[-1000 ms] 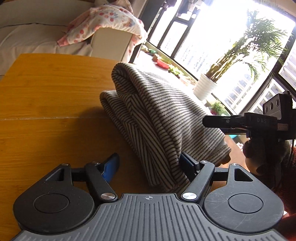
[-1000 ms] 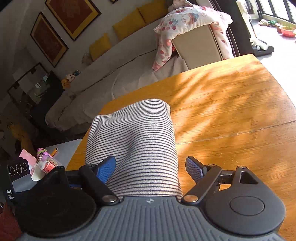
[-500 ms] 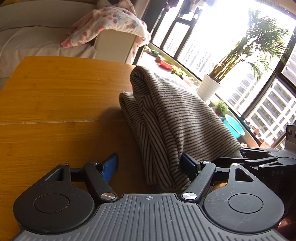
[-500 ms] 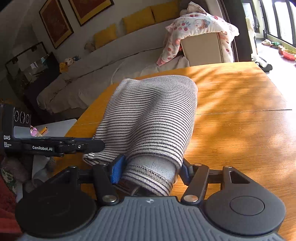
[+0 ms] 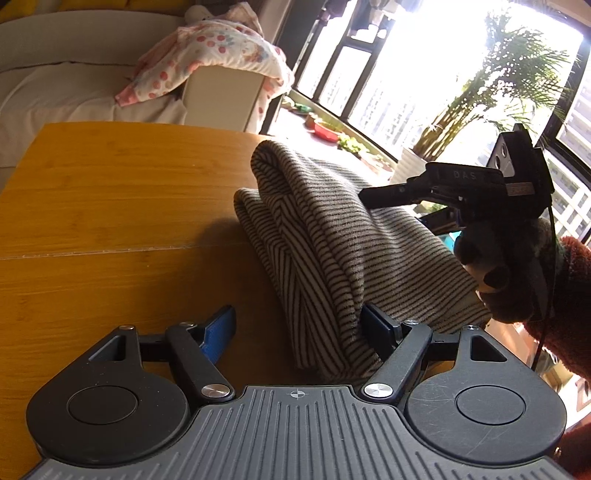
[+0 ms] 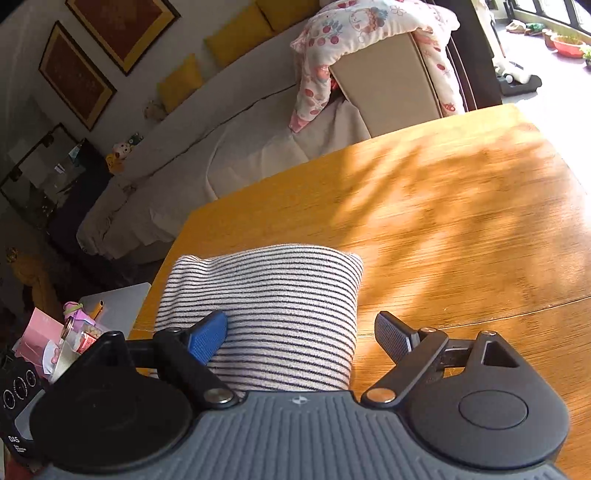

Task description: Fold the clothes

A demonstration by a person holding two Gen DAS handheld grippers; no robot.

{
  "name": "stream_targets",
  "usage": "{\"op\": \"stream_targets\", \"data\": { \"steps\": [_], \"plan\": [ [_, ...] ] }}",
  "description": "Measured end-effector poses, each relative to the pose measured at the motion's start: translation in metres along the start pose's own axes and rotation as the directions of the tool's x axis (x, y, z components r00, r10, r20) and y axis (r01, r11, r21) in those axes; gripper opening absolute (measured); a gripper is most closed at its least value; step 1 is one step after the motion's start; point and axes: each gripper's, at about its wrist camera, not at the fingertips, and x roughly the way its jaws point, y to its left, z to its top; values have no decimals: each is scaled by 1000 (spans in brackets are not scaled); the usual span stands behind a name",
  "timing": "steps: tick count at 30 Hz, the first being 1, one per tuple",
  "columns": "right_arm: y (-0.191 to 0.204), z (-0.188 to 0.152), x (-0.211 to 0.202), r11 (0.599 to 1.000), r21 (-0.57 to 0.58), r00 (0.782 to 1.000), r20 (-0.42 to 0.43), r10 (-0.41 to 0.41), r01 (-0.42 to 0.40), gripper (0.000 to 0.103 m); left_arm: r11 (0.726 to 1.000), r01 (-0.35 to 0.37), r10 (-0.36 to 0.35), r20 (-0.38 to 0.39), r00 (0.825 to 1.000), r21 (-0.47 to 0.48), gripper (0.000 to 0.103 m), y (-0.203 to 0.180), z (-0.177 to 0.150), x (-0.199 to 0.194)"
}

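The striped garment lies folded in a thick bundle on the wooden table.

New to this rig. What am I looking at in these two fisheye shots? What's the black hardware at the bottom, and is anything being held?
No robot arm here: a person holds a two-finger gripper in each hand, and each gripper carries a fisheye camera that looks forward along its fingers. The black hardware at the bottom of each picture is that gripper's own body and fingers.

One picture is from the left gripper, the other from the right gripper. The right gripper also shows in the left view, held by a hand.

On the wooden table lies a folded striped garment. Both grippers are open over it, one finger against the cloth and the other clear of it, so nothing is gripped now. Behind the table stands a sofa with a flowered blanket over its arm.
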Motion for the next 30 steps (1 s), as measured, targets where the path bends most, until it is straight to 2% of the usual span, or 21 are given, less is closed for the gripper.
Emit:
{"op": "stream_targets", "data": {
  "steps": [2, 3, 5, 8, 11, 13, 17, 20, 24, 27, 30],
  "plan": [
    [-3, -4, 10, 999, 30, 999, -9, 41, -41, 86, 1000, -1, 1, -8, 1000, -7, 84, 2, 1, 2],
    [1, -7, 5, 999, 11, 999, 16, 47, -48, 78, 1000, -7, 7, -9, 1000, 2, 84, 0, 1, 1],
    [15, -14, -7, 996, -73, 996, 73, 47, -41, 70, 999, -16, 16, -7, 1000, 28, 84, -3, 0, 0],
    [39, -26, -25, 973, -229, 990, 141, 30, 3, 68, 998, -20, 20, -1, 1000, 51, 84, -4, -2, -2],
    [52, -29, -19, 942, -313, 986, 144, -79, 121, 68, 999, -13, 13, -7, 1000, 35, 84, -2, 0, -2],
    [55, -38, -10, 890, -396, 970, 176, -168, 227, 70, 998, -25, 25, 5, 1000, 57, 82, -10, 6, -5],
    [63, -47, -12, 855, -431, 953, 213, -215, 289, 72, 995, -34, 27, 76, 997, 91, 76, -26, 19, -22],
    [75, -56, -12, 807, -479, 934, 254, -249, 346, 73, 996, 9, -22, 147, 989, 93, 76, -36, 42, -30],
    [86, -65, -10, 761, -512, 912, 304, -274, 399, 73, 989, 121, -138, 213, 967, 88, 76, -49, 75, -21],
    [89, -68, -15, 757, -515, 911, 312, -271, 402, 73, 977, 207, -213, 172, 962, 51, 75, -52, 89, 4],
    [87, -71, -31, 767, -512, 917, 305, -259, 387, 90, 989, 146, -147, 89, 985, 17, 70, -44, 89, 37]
  ]
}}
